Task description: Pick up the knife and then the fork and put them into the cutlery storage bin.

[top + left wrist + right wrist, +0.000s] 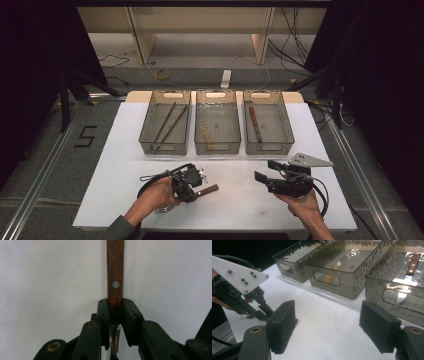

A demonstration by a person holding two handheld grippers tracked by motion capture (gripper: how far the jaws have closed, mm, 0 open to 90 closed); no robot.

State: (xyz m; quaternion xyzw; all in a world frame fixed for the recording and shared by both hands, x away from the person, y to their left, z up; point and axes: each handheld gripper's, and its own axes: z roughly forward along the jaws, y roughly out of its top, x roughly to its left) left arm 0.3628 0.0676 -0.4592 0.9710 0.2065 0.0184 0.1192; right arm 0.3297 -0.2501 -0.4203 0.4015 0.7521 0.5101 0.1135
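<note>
My left gripper (pixel 196 192) is at the front left of the white table cover (pixel 120 165), shut on a knife. Its brown wooden handle (pixel 210 189) sticks out to the right. In the left gripper view the left gripper (pixel 115 308) clamps the handle (pixel 115 270) near its metal end, and a rivet shows just past the jaws. The blade (pixel 115 340) runs back between the jaws. My right gripper (pixel 266 170) hovers at the front right, open and holding nothing. In its own view the right gripper (pixel 328 325) stands wide open over the bare cover.
Three smoky clear bins stand in a row at the back. The left bin (pixel 165 147) holds two chopsticks (pixel 169 124), the middle bin (pixel 217 148) a small wooden utensil (pixel 207 136), and the right bin (pixel 270 147) a wooden-handled knife (pixel 255 122). That knife (pixel 412 263) lies in the nearest bin (pixel 374 293).
</note>
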